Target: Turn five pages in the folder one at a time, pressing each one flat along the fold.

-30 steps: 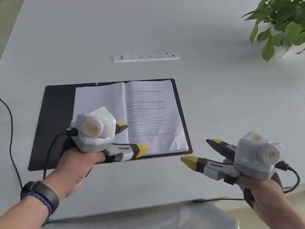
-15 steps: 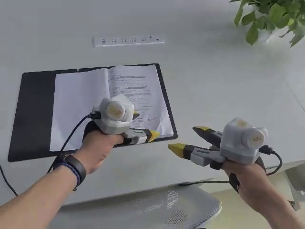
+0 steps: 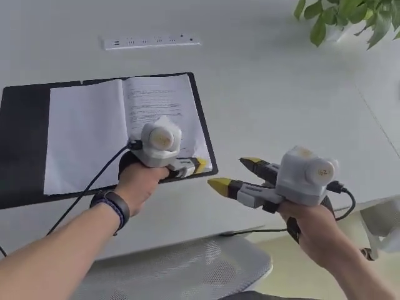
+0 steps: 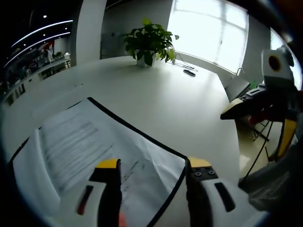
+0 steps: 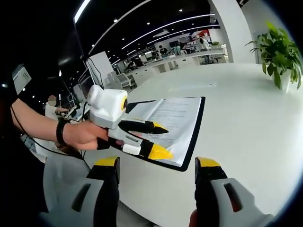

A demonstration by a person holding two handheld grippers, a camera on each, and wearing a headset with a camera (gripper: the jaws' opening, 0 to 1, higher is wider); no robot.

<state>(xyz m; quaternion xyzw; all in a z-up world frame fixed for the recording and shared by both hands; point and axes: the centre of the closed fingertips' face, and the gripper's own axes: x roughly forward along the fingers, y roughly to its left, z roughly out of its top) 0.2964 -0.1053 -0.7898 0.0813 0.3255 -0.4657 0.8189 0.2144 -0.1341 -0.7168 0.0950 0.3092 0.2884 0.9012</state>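
Folder [image 3: 22, 150] lies open on the left part of the white table [image 3: 281, 112], with a blank-faced sheet [image 3: 84, 134] on its left half and a printed page [image 3: 159, 103] on its right half. The biggest risk, as I judge it, is the whole folder sliding. Nothing pins it down, so any drag on the paper could skate it across the smooth top.

Next comes the printed page. The left gripper [image 4: 153, 163] is at the folder's near right corner, its fingers spread and holding nothing. They straddle the page corner and the black cover edge; whether they touch the paper I cannot tell. If they close there, they may catch the cover along with the paper, or several sheets at once, which would spoil the one-at-a-time count. A hard pinch could also crease or tear the corner.

The right gripper [image 3: 236, 174] hangs over bare table just right of the folder, close to the table's near edge, its fingers likewise apart and empty. From there it can neither steady the folder nor press along the fold, so a lifted page may spring back before it is flattened.

Smallest is the left gripper's cable [image 3: 94, 185]. It trails over the folder's near edge and could snag or ruffle the blank-faced sheet.
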